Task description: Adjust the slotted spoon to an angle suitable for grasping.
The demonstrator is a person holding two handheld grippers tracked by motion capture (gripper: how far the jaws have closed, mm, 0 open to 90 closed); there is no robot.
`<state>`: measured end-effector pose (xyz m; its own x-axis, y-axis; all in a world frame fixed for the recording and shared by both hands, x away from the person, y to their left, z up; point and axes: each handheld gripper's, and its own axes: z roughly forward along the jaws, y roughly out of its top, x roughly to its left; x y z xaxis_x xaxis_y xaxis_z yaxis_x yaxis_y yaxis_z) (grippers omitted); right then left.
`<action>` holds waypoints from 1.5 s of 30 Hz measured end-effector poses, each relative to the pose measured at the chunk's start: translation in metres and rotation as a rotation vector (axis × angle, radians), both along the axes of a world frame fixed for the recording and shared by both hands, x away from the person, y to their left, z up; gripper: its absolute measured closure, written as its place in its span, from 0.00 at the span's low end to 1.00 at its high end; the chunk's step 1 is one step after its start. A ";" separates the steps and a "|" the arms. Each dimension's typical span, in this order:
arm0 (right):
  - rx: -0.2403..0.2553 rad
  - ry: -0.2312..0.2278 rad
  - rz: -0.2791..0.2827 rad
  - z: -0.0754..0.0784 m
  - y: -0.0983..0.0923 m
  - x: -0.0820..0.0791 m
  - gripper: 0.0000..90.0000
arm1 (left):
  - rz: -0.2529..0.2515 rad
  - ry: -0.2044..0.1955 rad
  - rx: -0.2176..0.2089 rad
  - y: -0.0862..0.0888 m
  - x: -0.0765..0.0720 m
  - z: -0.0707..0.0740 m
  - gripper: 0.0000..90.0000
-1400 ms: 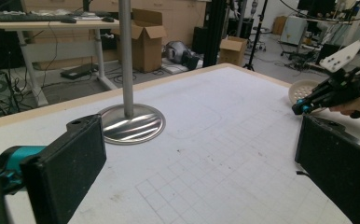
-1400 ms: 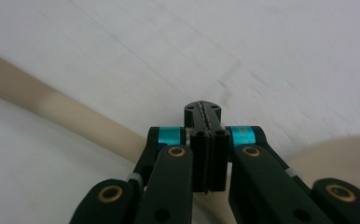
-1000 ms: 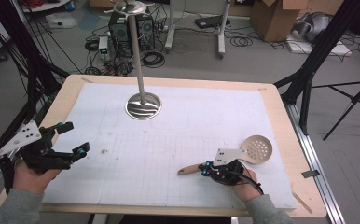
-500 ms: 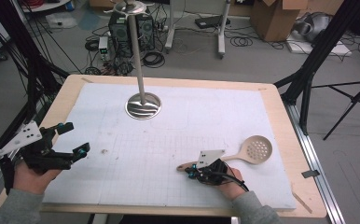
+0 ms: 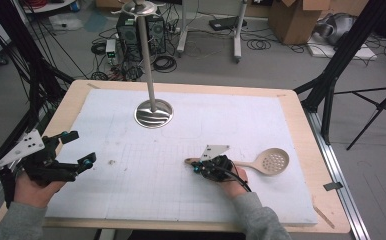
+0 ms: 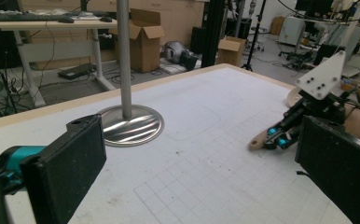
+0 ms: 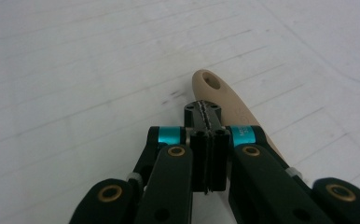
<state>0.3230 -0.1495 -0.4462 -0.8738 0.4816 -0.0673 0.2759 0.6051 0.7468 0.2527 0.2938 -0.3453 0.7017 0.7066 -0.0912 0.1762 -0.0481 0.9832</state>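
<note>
The right gripper lies low on the white table, on the near side of the metal stand's base and a little to its right. Its fingers are pressed flat together, with nothing between the pads; in the right gripper view the closed tips rest over the handle end of the slotted spoon, whether touching it I cannot tell. The spoon's hole shows just past the tips. From above, the slotted spoon lies flat on the table, nearer than the stand and to its right, its handle pointing left under the gripper and its perforated bowl out to the right.

The left gripper is held above the table, nearer than the stand's base and well to its left, far from the spoon. Its fingers stand wide apart and empty.

Farther back, the stand's round base sits on the table with its pole rising upright.
</note>
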 end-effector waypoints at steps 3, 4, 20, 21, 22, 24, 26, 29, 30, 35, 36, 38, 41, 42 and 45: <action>0.000 -0.005 -0.053 0.000 0.007 0.015 1.00 | 0.001 -0.005 -0.002 0.001 -0.001 0.001 0.02; 0.000 -0.005 -0.053 0.000 0.007 0.015 1.00 | 0.001 -0.005 -0.002 0.001 -0.001 0.001 0.02; 0.023 -0.012 -0.142 -0.003 0.016 0.042 1.00 | 0.005 -0.002 -0.003 0.004 -0.004 0.000 0.02; 0.041 0.010 -0.147 -0.001 0.014 0.041 1.00 | 0.004 -0.001 -0.005 0.005 -0.004 0.000 0.02; 0.041 0.010 -0.147 -0.001 0.014 0.041 1.00 | 0.004 -0.001 -0.005 0.005 -0.004 0.000 0.02; 0.084 0.008 -0.127 0.007 0.007 0.038 1.00 | 0.005 -0.002 -0.005 0.006 -0.004 0.000 0.02; 0.104 0.001 -0.110 0.019 -0.001 0.033 1.00 | 0.008 0.001 -0.007 0.007 -0.004 -0.001 0.02; 0.114 -0.023 -0.103 0.046 -0.028 0.026 1.00 | 0.012 0.007 -0.002 0.007 -0.003 -0.003 0.02; 0.114 -0.023 -0.103 0.046 -0.028 0.026 1.00 | 0.012 0.007 0.001 0.007 -0.004 -0.003 0.02; 0.155 -0.027 -0.092 0.062 -0.070 0.019 1.00 | 0.006 -0.006 0.001 0.003 -0.006 0.000 0.02; 0.155 -0.027 -0.092 0.062 -0.070 0.019 1.00 | 0.006 -0.006 0.001 0.003 -0.006 0.000 0.02; 0.150 -0.023 -0.053 0.067 -0.082 0.016 1.00 | 0.000 -0.006 0.004 0.003 -0.005 0.000 0.02; 0.135 -0.027 0.033 0.075 -0.104 0.011 1.00 | 0.001 0.002 0.008 0.002 -0.004 -0.003 0.02; 0.135 -0.027 0.033 0.075 -0.104 0.011 1.00 | 0.001 0.002 0.008 0.002 -0.004 -0.003 0.02; 0.138 -0.039 0.043 0.078 -0.123 0.012 0.93 | 0.004 0.000 0.005 0.003 -0.004 -0.002 0.02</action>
<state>0.3352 -0.2722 -0.3680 -0.8919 0.4508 -0.0376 0.2207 0.5063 0.8336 0.2484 0.2970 -0.3476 0.6989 0.7098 -0.0878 0.1763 -0.0520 0.9830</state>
